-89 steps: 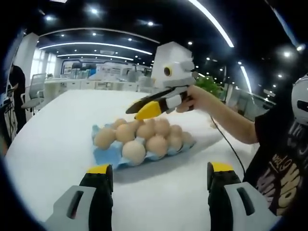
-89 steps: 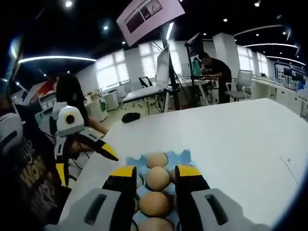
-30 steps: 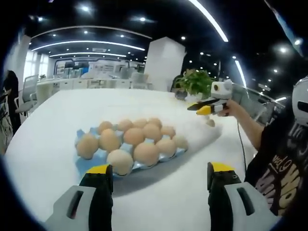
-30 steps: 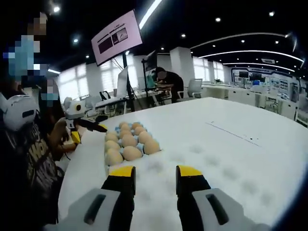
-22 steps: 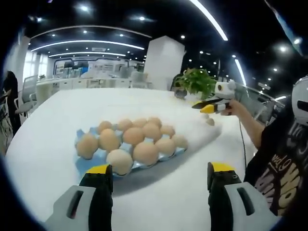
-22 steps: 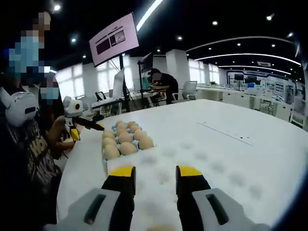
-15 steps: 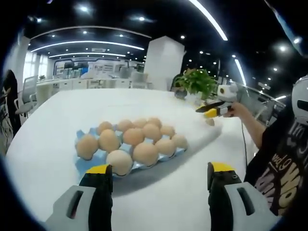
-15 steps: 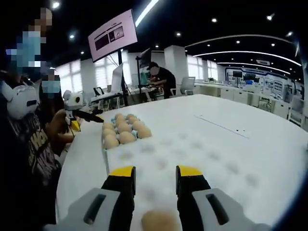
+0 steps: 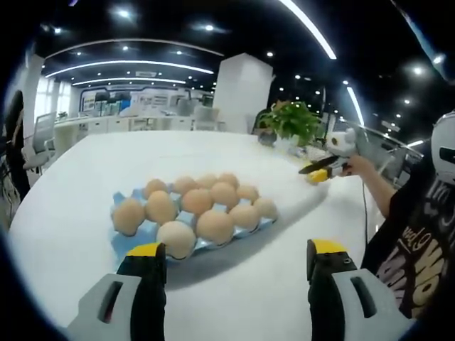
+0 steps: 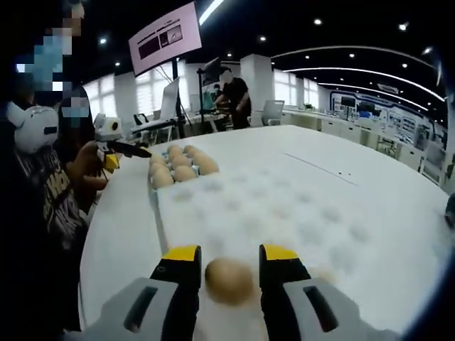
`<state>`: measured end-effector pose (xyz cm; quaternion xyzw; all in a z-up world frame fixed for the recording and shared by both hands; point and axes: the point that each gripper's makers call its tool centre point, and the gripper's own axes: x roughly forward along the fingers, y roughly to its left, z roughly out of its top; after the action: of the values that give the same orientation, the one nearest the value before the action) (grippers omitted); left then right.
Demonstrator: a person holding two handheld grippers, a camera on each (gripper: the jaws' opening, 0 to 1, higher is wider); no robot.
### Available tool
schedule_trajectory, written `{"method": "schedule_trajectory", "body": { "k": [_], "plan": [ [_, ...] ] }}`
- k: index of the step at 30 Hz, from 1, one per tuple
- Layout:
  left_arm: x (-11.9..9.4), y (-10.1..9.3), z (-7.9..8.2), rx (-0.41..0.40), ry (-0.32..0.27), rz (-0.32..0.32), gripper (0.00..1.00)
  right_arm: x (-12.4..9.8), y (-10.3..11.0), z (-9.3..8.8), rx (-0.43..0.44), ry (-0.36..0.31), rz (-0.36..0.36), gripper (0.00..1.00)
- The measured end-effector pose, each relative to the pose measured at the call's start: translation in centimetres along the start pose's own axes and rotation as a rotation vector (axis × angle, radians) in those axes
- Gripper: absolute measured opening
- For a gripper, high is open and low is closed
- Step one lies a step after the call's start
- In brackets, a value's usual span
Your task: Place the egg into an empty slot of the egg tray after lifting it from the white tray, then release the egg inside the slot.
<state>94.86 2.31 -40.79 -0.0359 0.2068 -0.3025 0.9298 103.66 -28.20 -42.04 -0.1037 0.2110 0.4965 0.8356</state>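
A: so where's the egg (image 10: 227, 280) at? In the right gripper view it sits low in the frame, bottom centre, right between the yellow-tipped jaws of the right gripper (image 10: 229, 257), on the near end of the white tray (image 10: 284, 213)

B: is it grabbed though? Looks to me like the jaws are parted with the egg in the gap. Can't tell if the pads actually touch it, it's blurry down there

A: yeah same, I'd call it spread around the egg, not clamped. Contact I can't tell

B: and the blue egg tray (image 9: 124, 238)? In the left gripper view it's mid-frame, a bit left of centre, loaded with brown eggs (image 9: 213, 226). In the right gripper view the same tray (image 10: 152, 186) is upper left of centre, just past the far end of the white tray

A: left gripper (image 9: 232, 257) is at the bottom of its own view, jaws wide apart, gripping nothing, over bare white table (image 9: 71, 185)

B: there's also a green plant (image 9: 288, 121) at the upper right of that view, and the right gripper (image 9: 317, 170) again, in a hand at the right edge
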Motion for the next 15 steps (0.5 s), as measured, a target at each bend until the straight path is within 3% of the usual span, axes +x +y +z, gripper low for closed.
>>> {"method": "schedule_trajectory", "body": {
  "k": [5,15],
  "plan": [
    [0.0,0.0,0.0,0.002,-0.004,0.002,0.82,-0.7,0.3,-1.4,0.004,0.055,0.005,0.28],
    [0.1,0.2,-0.3,-0.007,-0.004,0.003,0.83,-0.3,0.1,-1.6,0.035,0.133,0.020,0.27]
  ]
}}
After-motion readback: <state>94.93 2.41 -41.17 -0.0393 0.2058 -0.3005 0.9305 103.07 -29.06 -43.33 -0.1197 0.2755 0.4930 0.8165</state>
